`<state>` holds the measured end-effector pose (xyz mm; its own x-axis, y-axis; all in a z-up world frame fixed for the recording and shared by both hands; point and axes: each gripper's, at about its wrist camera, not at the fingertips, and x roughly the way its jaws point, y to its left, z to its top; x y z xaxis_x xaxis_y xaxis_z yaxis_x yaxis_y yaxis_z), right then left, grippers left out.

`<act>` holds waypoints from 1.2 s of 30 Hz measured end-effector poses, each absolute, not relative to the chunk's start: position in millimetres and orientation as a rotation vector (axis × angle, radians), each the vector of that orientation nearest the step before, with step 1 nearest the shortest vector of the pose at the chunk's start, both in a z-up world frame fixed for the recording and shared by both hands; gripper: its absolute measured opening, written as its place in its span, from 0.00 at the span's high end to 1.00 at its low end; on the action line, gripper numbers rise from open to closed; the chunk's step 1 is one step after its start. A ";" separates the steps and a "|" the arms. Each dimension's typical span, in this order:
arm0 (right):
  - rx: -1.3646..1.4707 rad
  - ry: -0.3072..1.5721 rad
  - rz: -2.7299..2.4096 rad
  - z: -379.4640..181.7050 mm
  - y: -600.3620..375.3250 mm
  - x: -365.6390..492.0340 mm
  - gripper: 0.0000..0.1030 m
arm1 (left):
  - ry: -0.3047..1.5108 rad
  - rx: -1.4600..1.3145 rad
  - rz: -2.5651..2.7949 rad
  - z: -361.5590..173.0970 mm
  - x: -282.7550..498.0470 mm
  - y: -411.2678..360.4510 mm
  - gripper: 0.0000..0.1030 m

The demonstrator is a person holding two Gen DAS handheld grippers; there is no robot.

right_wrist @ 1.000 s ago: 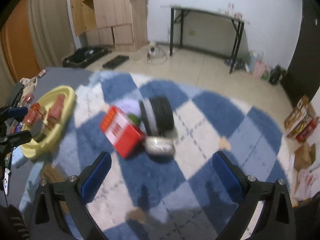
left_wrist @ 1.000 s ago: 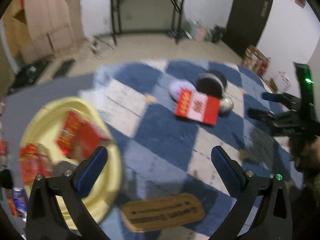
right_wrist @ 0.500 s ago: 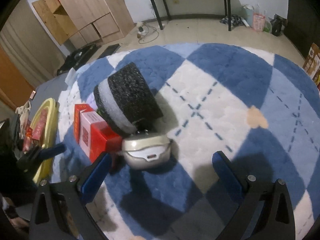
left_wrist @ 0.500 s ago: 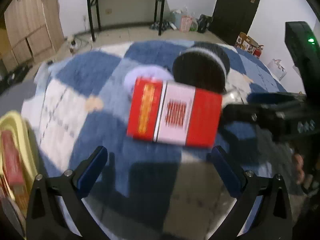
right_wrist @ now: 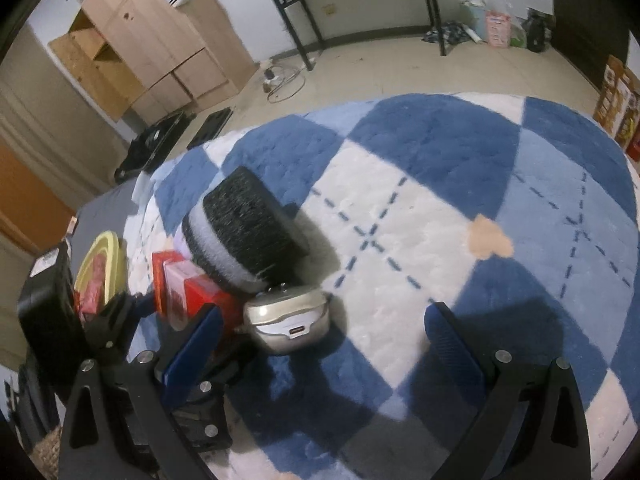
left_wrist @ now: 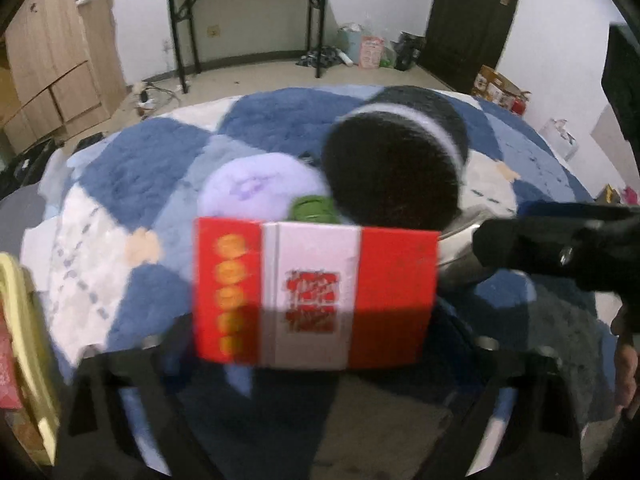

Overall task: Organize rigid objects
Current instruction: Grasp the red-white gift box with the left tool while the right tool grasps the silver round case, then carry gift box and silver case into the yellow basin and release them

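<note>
Blue-and-white checkered rug (right_wrist: pixel 420 216) under both claws. Your left claw (left_wrist: pixel 312 360) has just been closing around the red-and-white box (left_wrist: pixel 316 292), pads not yet pressing. Your right claw (right_wrist: pixel 320 344) hangs released, the silver case (right_wrist: pixel 290 318) just ahead. Squeezing off-centre could tip the box against the black cylinder (left_wrist: pixel 394 172) behind.

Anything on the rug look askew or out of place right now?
Yes. The black round cushion is tipped up on its edge, leaning over the silver lidded case and the red and white box instead of lying flat. A purple plush item is wedged behind the box. Nothing looks spilled or broken.
</note>
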<state>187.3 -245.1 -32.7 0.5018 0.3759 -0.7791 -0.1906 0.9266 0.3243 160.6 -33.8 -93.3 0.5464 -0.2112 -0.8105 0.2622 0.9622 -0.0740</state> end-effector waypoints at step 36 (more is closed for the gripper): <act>-0.179 0.756 0.733 36.4 -63.5 75.7 0.50 | 0.878 -0.162 0.083 18.4 -0.2 284.7 0.13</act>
<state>75.7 -63.5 36.4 0.4965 0.5400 -0.6796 -0.6630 0.7413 0.1047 -0.2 284.7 18.4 0.6365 0.0058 -0.7712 -0.1387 0.9845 -0.1070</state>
